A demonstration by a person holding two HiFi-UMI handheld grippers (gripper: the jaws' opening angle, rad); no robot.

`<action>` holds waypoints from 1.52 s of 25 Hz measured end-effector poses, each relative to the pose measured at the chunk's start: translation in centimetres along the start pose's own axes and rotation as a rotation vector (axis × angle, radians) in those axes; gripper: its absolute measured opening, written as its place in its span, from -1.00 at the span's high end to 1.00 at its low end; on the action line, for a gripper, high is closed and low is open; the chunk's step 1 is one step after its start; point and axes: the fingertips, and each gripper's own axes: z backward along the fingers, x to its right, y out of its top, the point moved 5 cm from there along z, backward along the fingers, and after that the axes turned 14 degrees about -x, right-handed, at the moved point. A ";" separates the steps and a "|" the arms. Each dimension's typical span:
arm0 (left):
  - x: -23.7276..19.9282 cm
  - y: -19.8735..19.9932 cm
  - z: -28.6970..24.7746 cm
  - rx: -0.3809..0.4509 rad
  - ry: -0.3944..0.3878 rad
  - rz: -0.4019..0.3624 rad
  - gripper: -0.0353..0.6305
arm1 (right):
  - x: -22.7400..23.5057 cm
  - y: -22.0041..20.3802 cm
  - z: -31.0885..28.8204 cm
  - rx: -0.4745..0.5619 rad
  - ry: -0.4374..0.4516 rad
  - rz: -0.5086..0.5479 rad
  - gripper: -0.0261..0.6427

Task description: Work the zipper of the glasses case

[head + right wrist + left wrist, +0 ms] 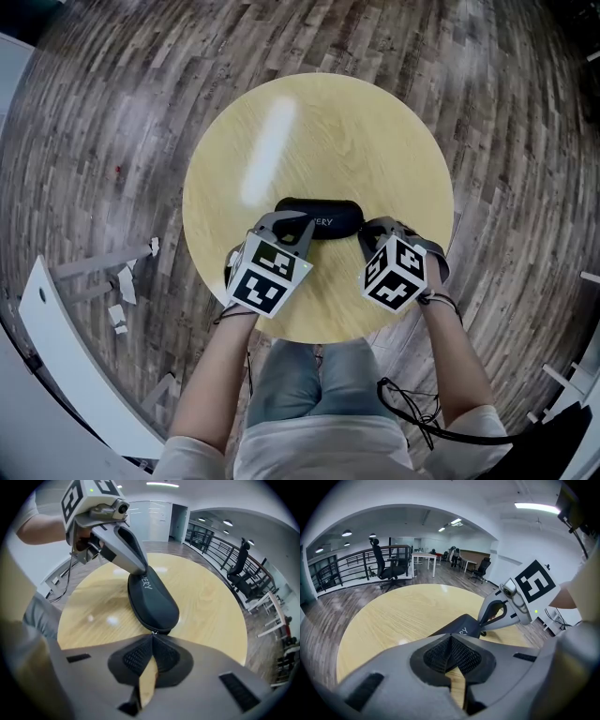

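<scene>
A black glasses case [323, 214] with white lettering lies in the middle of the round wooden table [309, 122]. My left gripper [289, 225] is shut, and its tips rest against the case's left end [142, 572]. In the left gripper view the pads [451, 638] meet right in front of the case [457, 629], with nothing showing between them. At the case's other end my right gripper [367, 234] is shut, its tips [152, 635] pinching the small metal zipper pull [153, 632]. The case [152, 599] looks zipped shut.
Wood-plank floor surrounds the table. A white panel [66, 356] and paper scraps [122, 286] lie on the floor at the left. A black cable [412, 412] hangs by the person's lap. Office chairs [386, 566] and a railing stand further off.
</scene>
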 end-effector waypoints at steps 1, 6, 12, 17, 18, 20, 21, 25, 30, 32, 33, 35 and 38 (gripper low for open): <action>0.0 0.0 0.2 0.006 -0.001 -0.005 0.88 | -0.4 0.0 0.0 0.006 0.001 -0.012 0.93; -0.1 0.4 1.2 0.050 -0.002 -0.026 0.88 | 0.1 -0.7 0.1 0.040 -0.012 0.021 0.93; -0.2 2.7 0.5 0.017 -0.087 -0.098 0.88 | 3.0 -1.6 -0.1 0.075 -0.074 0.285 0.93; 1.3 2.5 -1.3 -0.078 -0.072 -0.156 0.89 | 4.4 -1.3 -0.6 0.057 -0.040 0.218 0.93; 1.3 2.5 -1.4 -0.079 -0.063 -0.155 0.89 | 4.3 -1.3 -0.5 0.050 -0.029 0.191 0.93; 1.2 2.4 -1.6 -0.070 -0.066 -0.141 0.89 | 3.8 -1.4 -0.4 0.047 -0.014 0.148 0.93; 1.2 2.3 -1.5 -0.063 -0.071 -0.132 0.89 | 3.3 -1.3 -0.3 0.051 -0.004 0.128 0.93; 0.9 2.2 -1.3 -0.043 -0.071 -0.102 0.88 | 1.3 -0.4 -0.2 0.070 0.005 0.036 0.93; 0.8 2.5 -1.0 -0.029 -0.073 -0.100 0.89 | -0.3 0.6 -0.1 0.102 0.013 -0.070 0.93; 0.6 2.6 -1.0 -0.021 -0.072 -0.088 0.89 | -0.5 1.0 -0.2 0.109 0.011 -0.090 0.93; 0.5 2.6 -1.0 -0.019 -0.072 -0.084 0.88 | -0.7 1.2 -0.2 0.113 0.011 -0.104 0.93; 0.3 2.5 -0.9 -0.018 -0.070 -0.081 0.89 | -1.2 1.9 -0.3 0.123 0.014 -0.134 0.93; 0.3 2.5 -0.8 -0.016 -0.077 -0.072 0.89 | -1.7 2.3 -0.2 0.139 0.026 -0.152 0.93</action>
